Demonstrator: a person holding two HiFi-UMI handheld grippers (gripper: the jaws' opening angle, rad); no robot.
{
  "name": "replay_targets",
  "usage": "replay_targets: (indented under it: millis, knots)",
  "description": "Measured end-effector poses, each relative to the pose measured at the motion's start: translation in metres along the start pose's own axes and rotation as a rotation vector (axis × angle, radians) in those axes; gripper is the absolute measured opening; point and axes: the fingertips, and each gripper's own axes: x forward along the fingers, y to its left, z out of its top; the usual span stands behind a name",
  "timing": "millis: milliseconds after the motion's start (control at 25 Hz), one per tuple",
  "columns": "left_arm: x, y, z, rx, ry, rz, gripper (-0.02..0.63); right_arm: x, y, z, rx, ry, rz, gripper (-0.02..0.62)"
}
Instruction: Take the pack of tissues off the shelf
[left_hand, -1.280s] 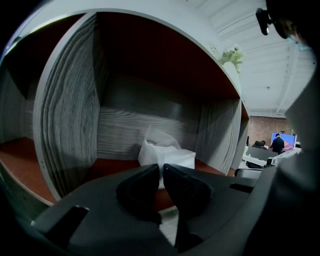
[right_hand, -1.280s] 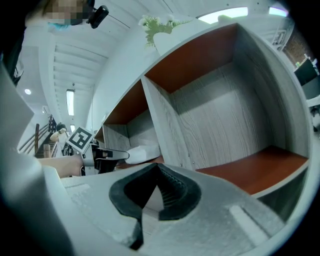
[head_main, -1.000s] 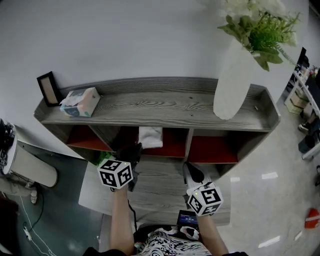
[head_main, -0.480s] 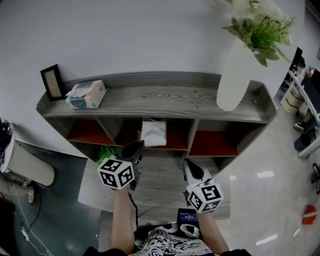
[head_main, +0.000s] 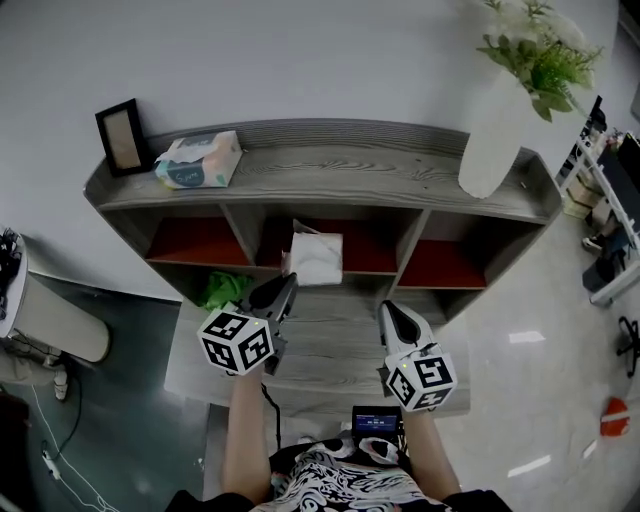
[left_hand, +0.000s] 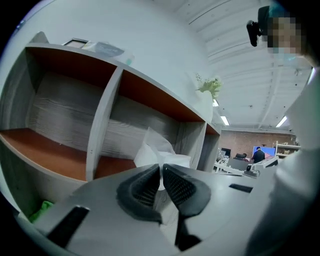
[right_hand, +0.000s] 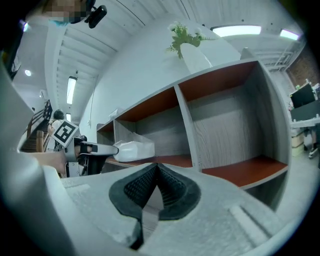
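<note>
A white pack of tissues (head_main: 316, 257) hangs in front of the shelf's (head_main: 330, 190) middle compartment. My left gripper (head_main: 287, 284) is shut on its near edge. In the left gripper view the pack's (left_hand: 150, 152) thin edge is pinched between the dark pads of the left gripper (left_hand: 161, 170). My right gripper (head_main: 390, 311) is shut and empty, to the right of the pack and apart from it. In the right gripper view the right gripper (right_hand: 157, 171) has its pads together, and the pack (right_hand: 134, 149) shows at the left, held at the left gripper's tip.
On the shelf's top lie a blue-green tissue pack (head_main: 198, 160), a small picture frame (head_main: 123, 135) and a white vase with flowers (head_main: 497, 130). Something green (head_main: 222, 290) lies lower left. A lower grey shelf board (head_main: 330, 350) runs under both grippers.
Both grippers have drawn back from the shelf towards me. The white pack has come out of the middle compartment with the left gripper.
</note>
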Motion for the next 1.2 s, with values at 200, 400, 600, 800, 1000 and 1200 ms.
replay_targets:
  millis: [200, 400, 600, 800, 1000, 1200]
  knots:
    - [-0.032, 0.003, -0.012, -0.019, -0.009, -0.011, 0.021, -0.006, 0.009, -0.013, -0.06, 0.041, -0.059, 0.005]
    - [-0.059, 0.006, -0.026, -0.055, -0.006, -0.024, 0.021, -0.016, 0.02, -0.014, -0.08, 0.042, -0.095, 0.005]
    - [-0.082, 0.004, -0.043, -0.066, -0.002, -0.039, 0.022, -0.027, 0.034, -0.021, -0.096, 0.048, -0.118, 0.005]
    - [-0.104, 0.002, -0.061, -0.072, 0.002, -0.061, 0.021, -0.044, 0.049, -0.033, -0.103, 0.041, -0.151, 0.005]
    - [-0.118, -0.002, -0.066, -0.061, 0.0, -0.081, 0.021, -0.065, 0.061, -0.039, -0.102, 0.023, -0.182, 0.005]
    - [-0.129, -0.005, -0.062, -0.055, -0.013, -0.085, 0.021, -0.072, 0.064, -0.04, -0.095, 0.015, -0.195, 0.005]
